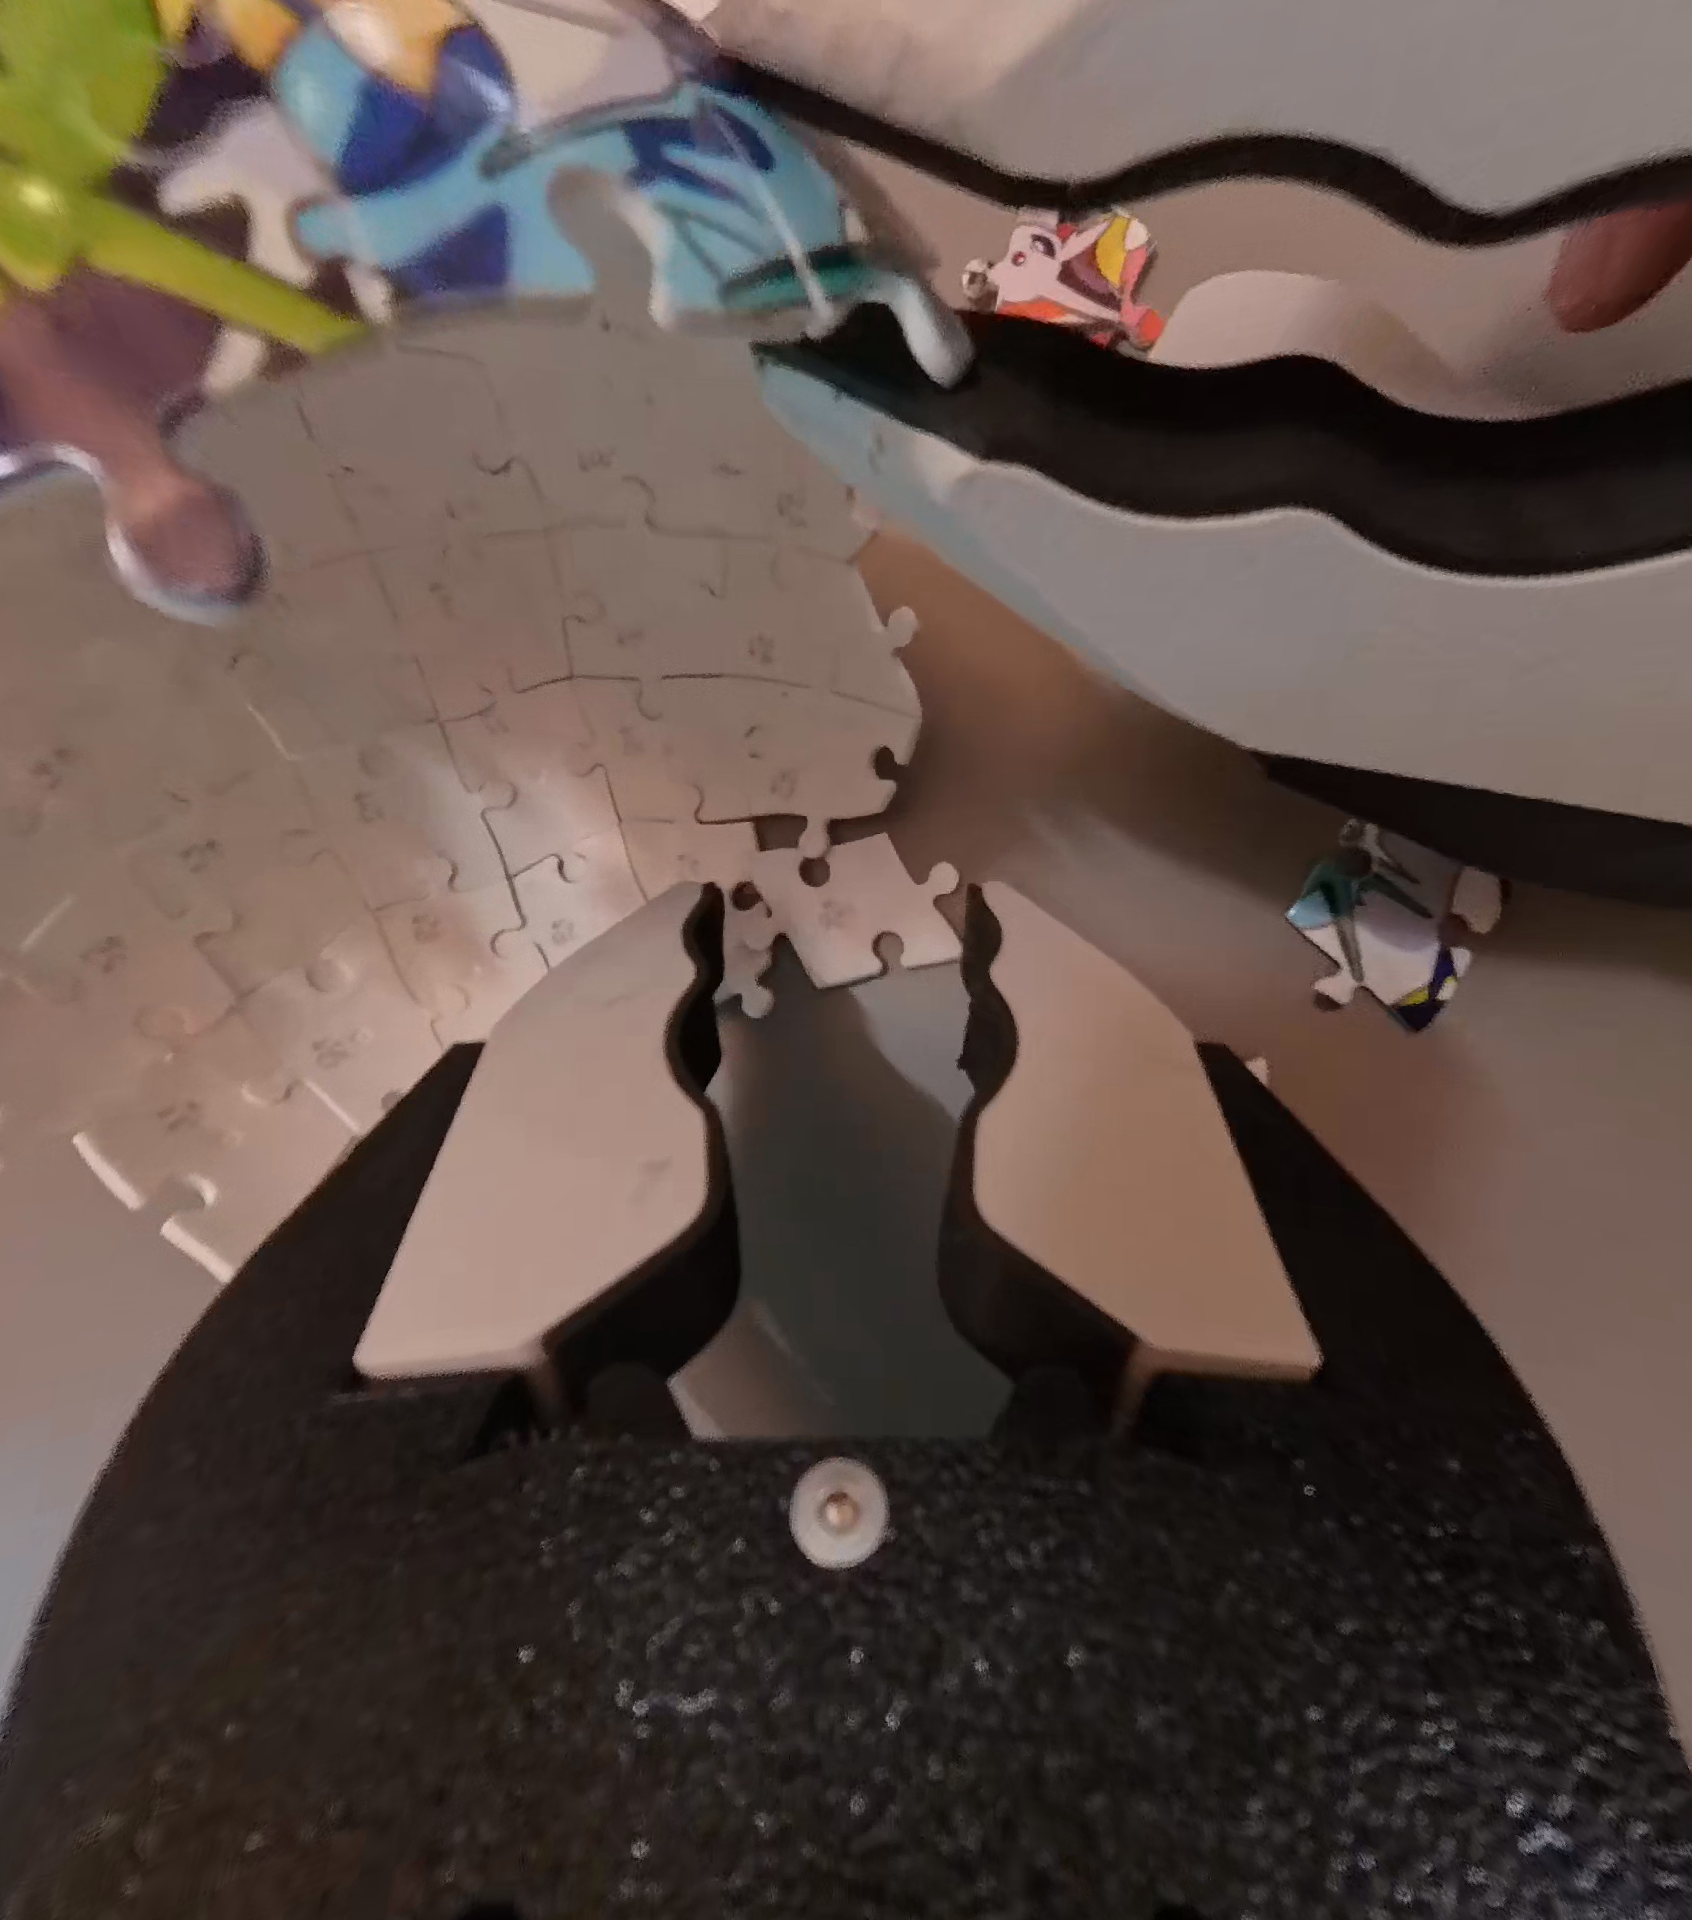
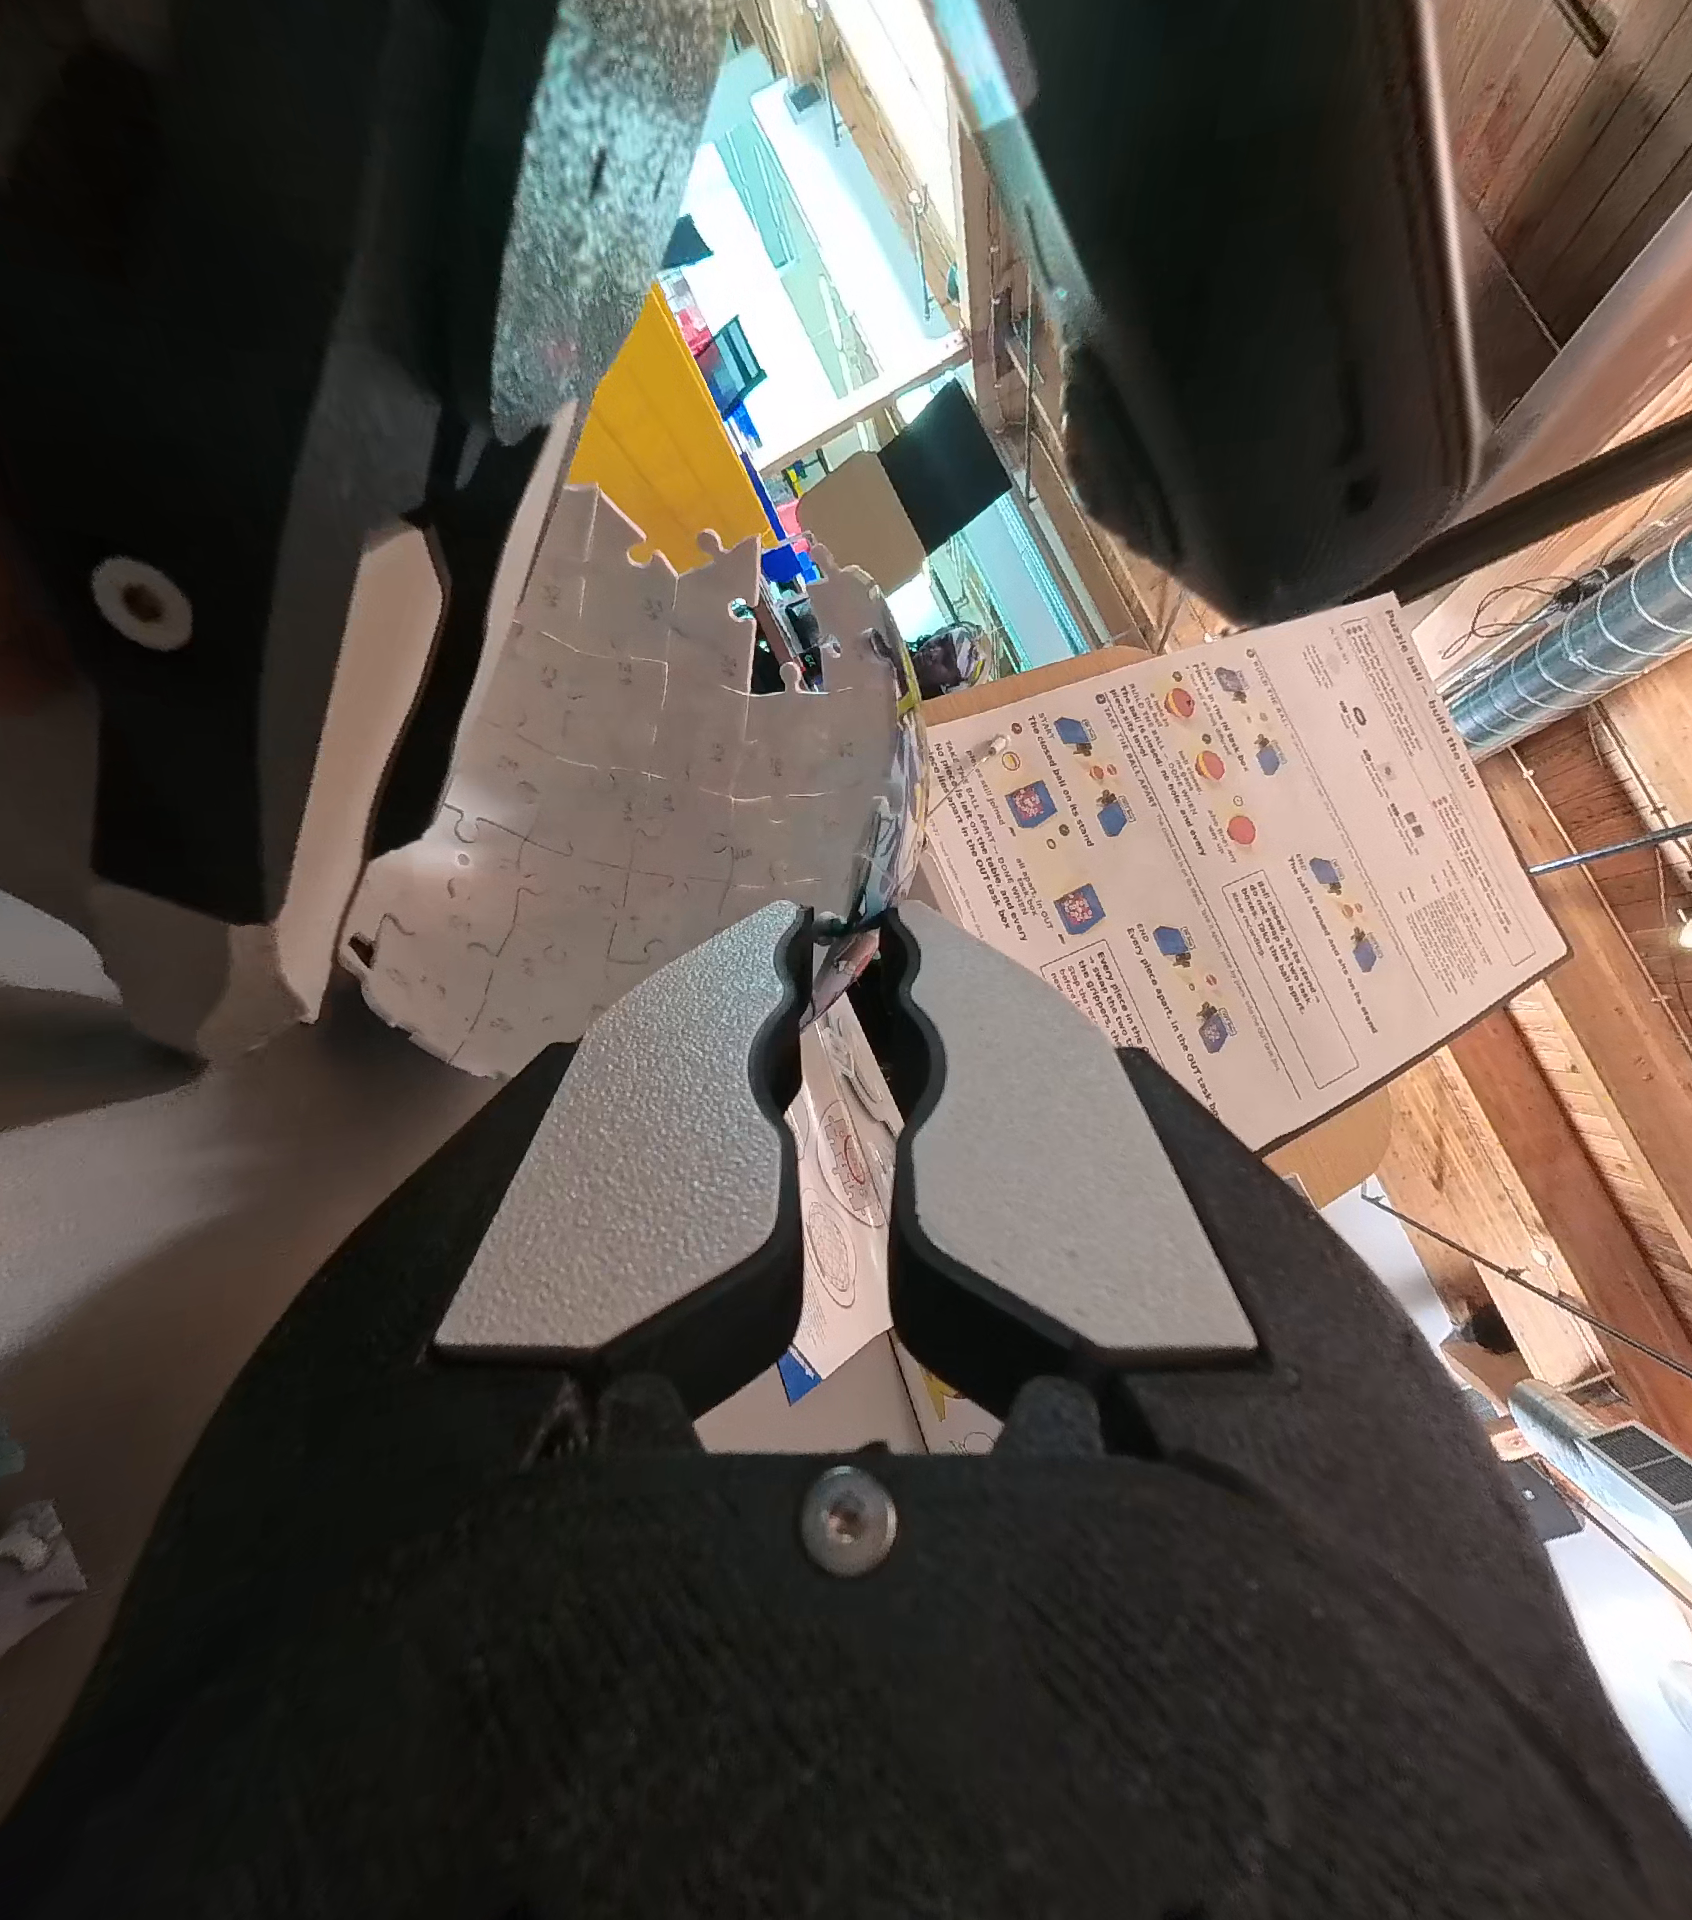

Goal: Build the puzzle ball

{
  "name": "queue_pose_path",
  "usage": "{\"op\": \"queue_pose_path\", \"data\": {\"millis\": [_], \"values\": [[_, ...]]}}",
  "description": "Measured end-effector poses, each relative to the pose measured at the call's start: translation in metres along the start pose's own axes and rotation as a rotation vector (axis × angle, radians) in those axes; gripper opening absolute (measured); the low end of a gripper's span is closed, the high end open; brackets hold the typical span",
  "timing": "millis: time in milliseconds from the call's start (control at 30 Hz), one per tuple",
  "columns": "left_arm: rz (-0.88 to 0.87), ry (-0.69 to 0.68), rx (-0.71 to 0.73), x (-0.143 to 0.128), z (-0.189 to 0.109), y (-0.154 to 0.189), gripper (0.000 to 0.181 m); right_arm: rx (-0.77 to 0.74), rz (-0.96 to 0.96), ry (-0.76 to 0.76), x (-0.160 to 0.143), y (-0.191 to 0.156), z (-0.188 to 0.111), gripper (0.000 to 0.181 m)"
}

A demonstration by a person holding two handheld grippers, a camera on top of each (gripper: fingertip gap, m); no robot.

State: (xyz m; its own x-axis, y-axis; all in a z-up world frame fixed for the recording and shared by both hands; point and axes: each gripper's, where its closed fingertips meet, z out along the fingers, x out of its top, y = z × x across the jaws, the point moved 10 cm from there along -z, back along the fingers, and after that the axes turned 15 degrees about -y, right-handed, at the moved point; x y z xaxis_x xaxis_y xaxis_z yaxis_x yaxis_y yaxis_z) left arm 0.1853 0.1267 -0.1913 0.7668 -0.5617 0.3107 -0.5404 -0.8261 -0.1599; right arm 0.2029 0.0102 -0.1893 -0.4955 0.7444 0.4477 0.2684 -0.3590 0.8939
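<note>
The half-built puzzle ball (image 1: 551,665) is a curved shell with its pale inner side facing the left claw (image 1: 842,914), whose jaws stand narrowly apart around a piece at the shell's lower edge. The right claw (image 2: 847,930) is closed on the shell's printed rim. Two loose pieces (image 1: 1387,935) lie on the desk (image 1: 1600,1195) beside the shell.

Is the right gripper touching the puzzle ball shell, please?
Touching: the right wrist view shows the right gripper pinching the puzzle ball shell by its rim.
</note>
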Motion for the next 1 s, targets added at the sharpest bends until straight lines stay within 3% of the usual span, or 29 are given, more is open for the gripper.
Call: {"op": "queue_pose_path", "data": {"millis": [400, 633, 800, 1000], "values": [[0.011, -0.006, -0.087, 0.003, 0.002, -0.004, 0.034, 0.002, -0.003, 0.009, 0.001, 0.000, 0.000, 0.012], [0.067, 0.027, 0.012, -0.001, -0.003, -0.002, 0.022, -0.007, -0.029, 0.005, 0.000, -0.001, -0.001, 0.012], [0.043, 0.084, 0.021, -0.007, -0.020, -0.005, 0.028, -0.005, -0.029, -0.010, -0.001, -0.001, -0.002, 0.012], [-0.057, 0.322, 0.260, -0.021, -0.056, -0.038, 0.033, -0.013, -0.042, -0.014, 0.001, -0.003, -0.005, 0.013]]}}
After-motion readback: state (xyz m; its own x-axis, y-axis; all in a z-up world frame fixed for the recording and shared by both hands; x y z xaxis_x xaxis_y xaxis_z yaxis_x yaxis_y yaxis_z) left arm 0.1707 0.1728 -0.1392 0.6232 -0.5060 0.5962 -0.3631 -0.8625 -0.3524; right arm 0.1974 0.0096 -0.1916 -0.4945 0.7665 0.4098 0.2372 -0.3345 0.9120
